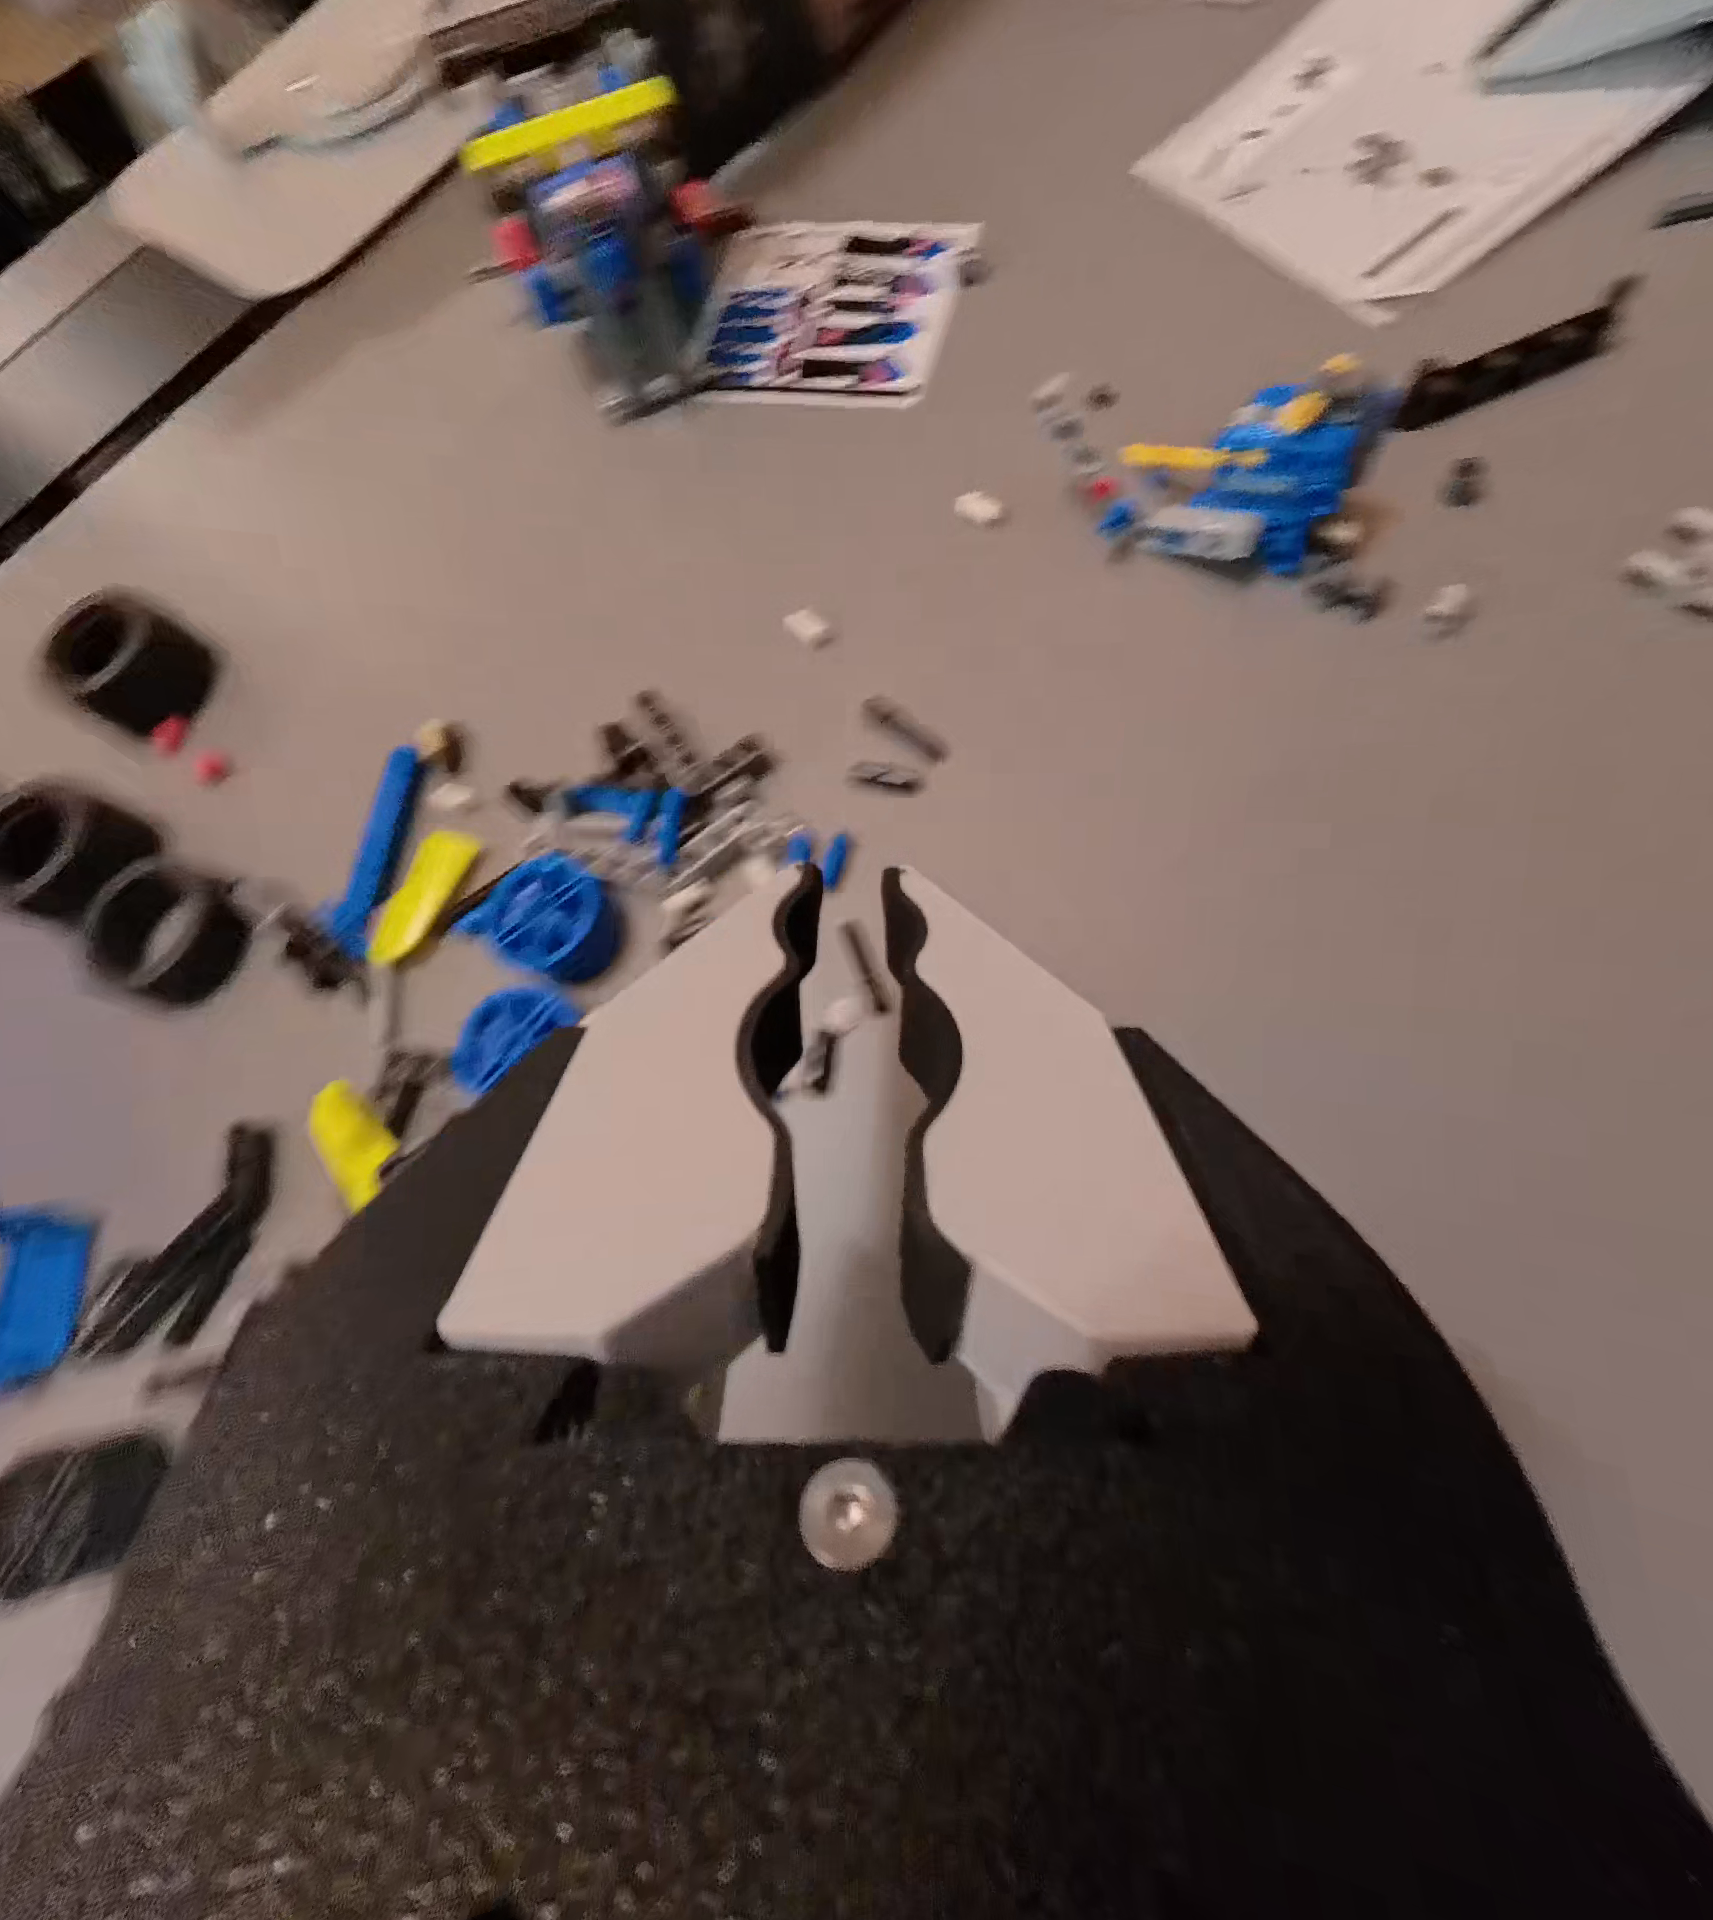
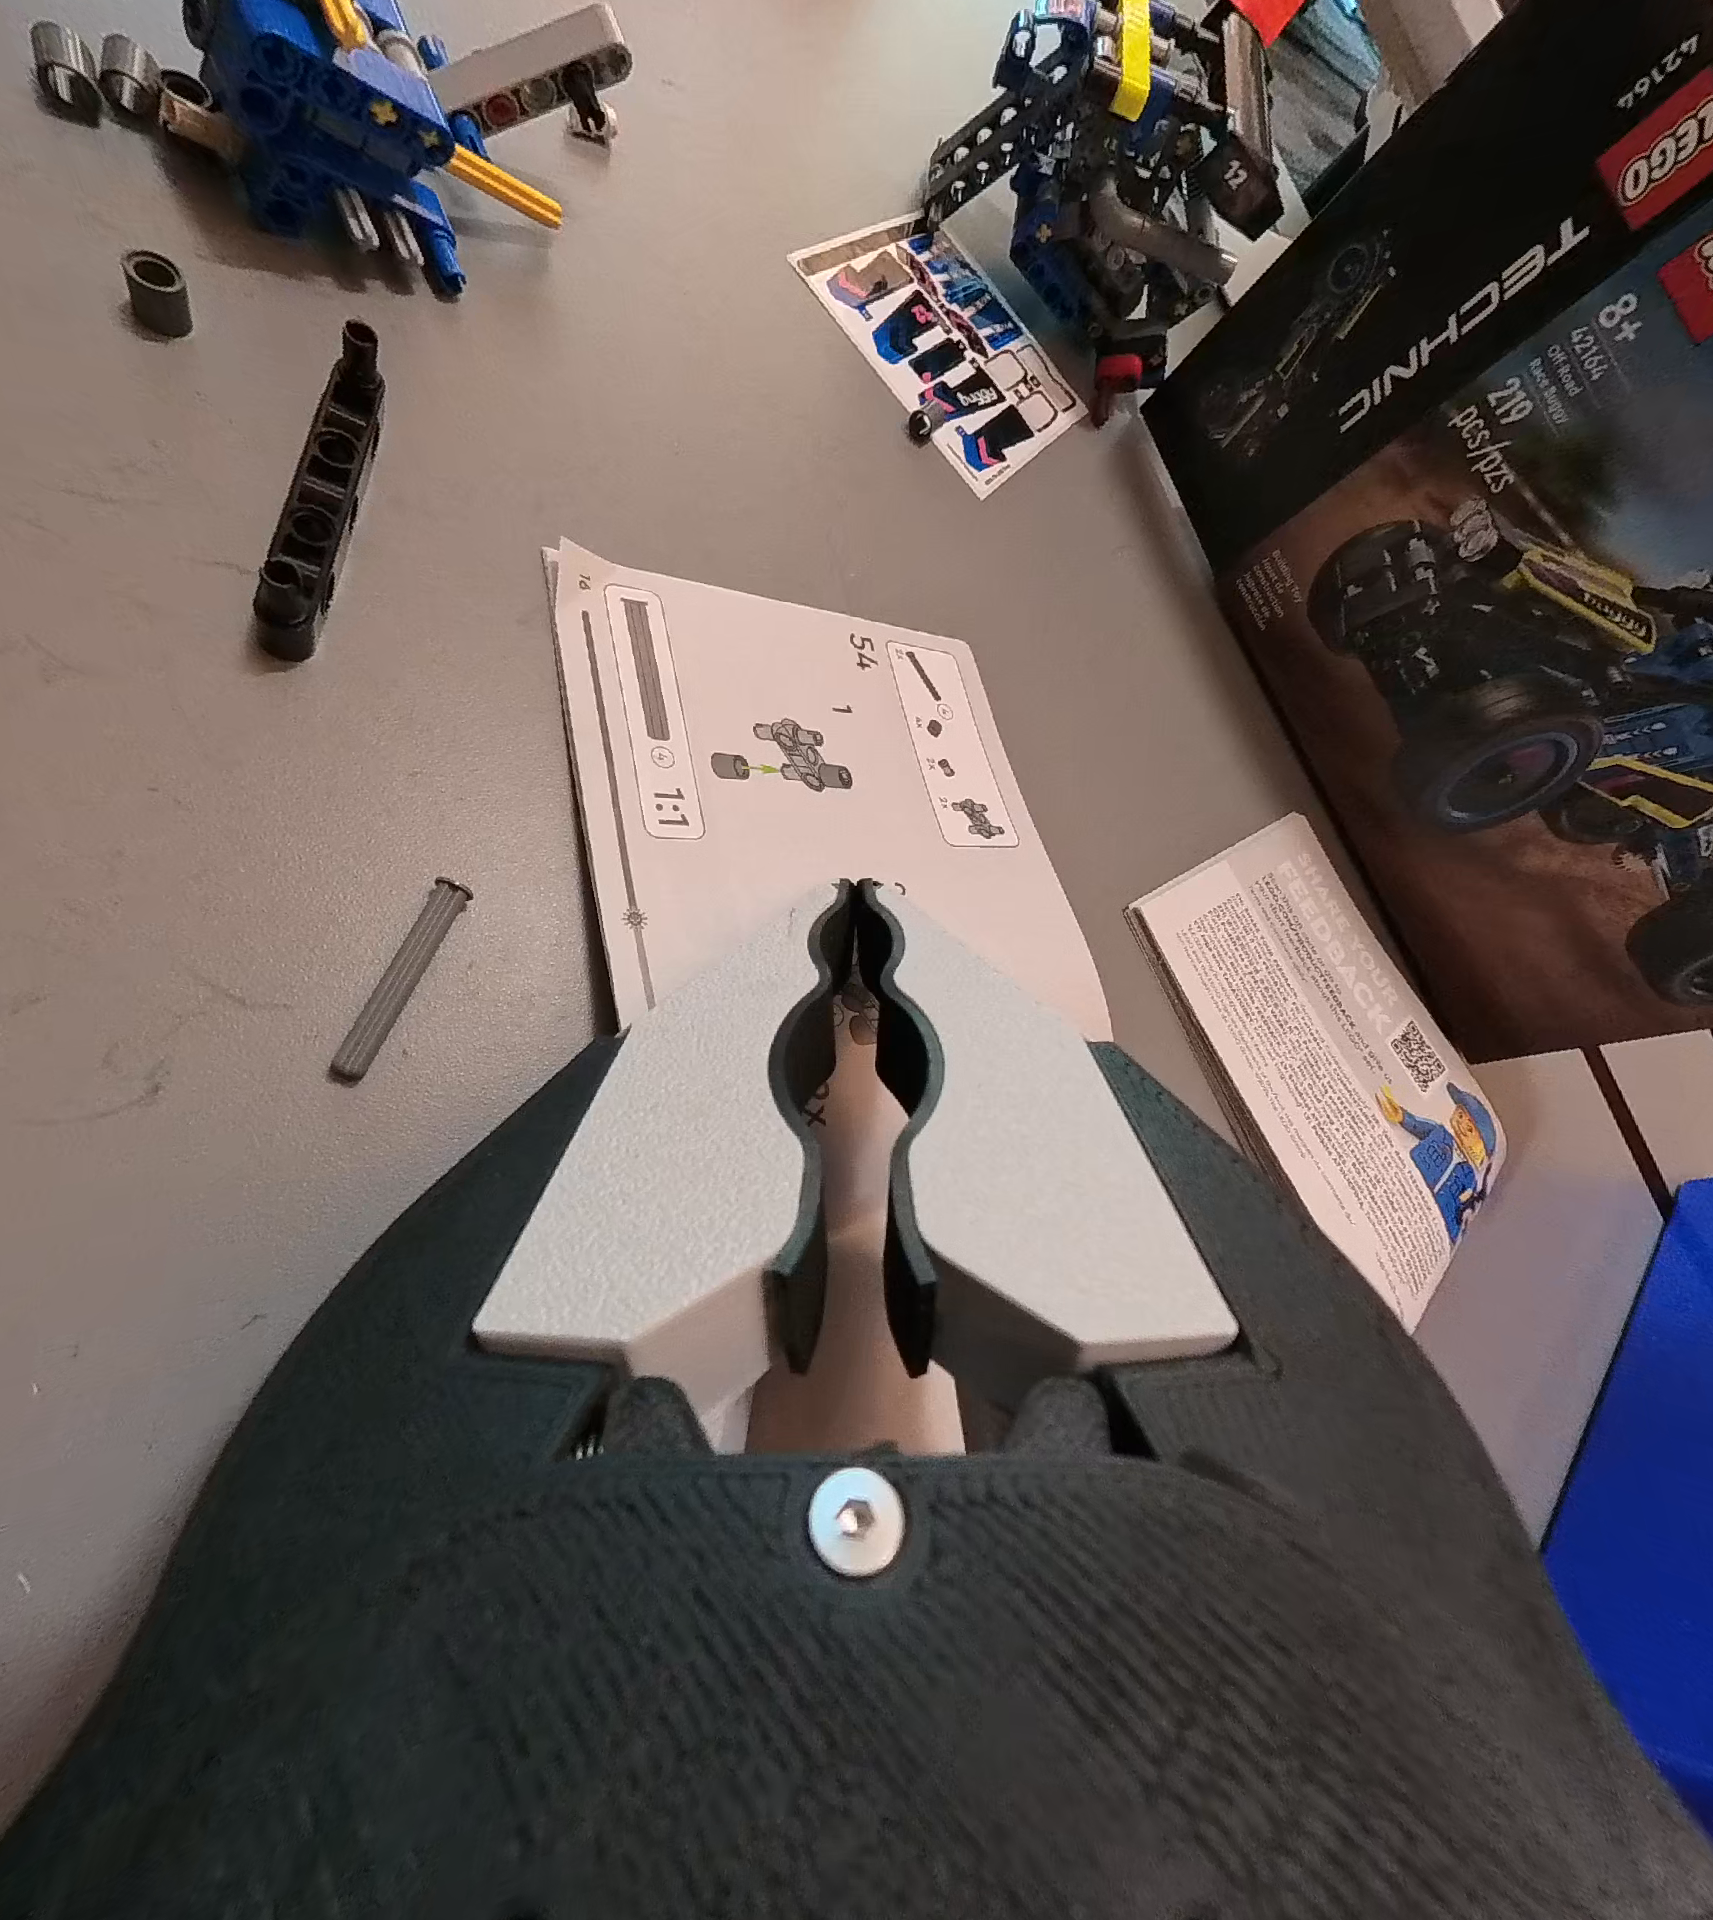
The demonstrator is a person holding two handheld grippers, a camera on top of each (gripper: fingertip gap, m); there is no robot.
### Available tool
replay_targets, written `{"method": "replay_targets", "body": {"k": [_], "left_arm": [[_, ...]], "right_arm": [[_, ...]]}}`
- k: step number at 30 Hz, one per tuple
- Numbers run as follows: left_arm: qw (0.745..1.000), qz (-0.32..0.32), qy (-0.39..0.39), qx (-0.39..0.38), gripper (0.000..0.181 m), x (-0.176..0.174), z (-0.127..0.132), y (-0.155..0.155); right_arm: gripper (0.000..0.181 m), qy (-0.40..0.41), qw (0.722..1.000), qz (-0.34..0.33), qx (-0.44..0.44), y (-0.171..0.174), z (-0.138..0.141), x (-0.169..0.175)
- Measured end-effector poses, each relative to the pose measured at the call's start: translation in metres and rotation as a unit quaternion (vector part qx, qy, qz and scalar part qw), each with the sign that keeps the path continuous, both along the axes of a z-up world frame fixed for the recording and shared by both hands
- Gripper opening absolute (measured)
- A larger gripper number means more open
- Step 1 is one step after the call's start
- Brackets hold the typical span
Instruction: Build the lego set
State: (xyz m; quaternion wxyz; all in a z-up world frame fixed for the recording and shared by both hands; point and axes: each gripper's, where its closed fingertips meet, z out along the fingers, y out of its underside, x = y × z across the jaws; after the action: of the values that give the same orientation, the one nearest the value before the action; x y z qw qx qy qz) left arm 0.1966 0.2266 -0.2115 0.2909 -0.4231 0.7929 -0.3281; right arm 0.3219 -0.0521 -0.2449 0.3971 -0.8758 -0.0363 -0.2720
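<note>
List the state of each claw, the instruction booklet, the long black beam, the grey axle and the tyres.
Left claw: open, empty, above loose parts.
Right claw: shut, empty, over the booklet.
Instruction booklet: open, flat.
Long black beam: loose, lying flat.
Grey axle: loose, lying flat.
Tyres: unmounted, on the table.

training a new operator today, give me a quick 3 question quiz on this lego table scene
1. True or false: the right gripper is shut above the open instruction booklet.
2. Multiple choice: the long grey axle lies A) on the booklet, B) on the bare table left of the booklet, C) inside the set box.
3. Fill in: the left gripper hovers with its jaws ___ over the pile of loose parts.

Key: 1 true; 2 B; 3 open
</note>
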Motion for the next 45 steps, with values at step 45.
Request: {"method": "replay_targets", "body": {"k": [45], "left_arm": [[0.997, 0.018, 0.081, -0.002, 0.013, 0.065, -0.006, 0.059]], "right_arm": [[0.0, -0.005, 1.0, 0.0, 0.0, 0.0, 0.0, 0.0]]}}
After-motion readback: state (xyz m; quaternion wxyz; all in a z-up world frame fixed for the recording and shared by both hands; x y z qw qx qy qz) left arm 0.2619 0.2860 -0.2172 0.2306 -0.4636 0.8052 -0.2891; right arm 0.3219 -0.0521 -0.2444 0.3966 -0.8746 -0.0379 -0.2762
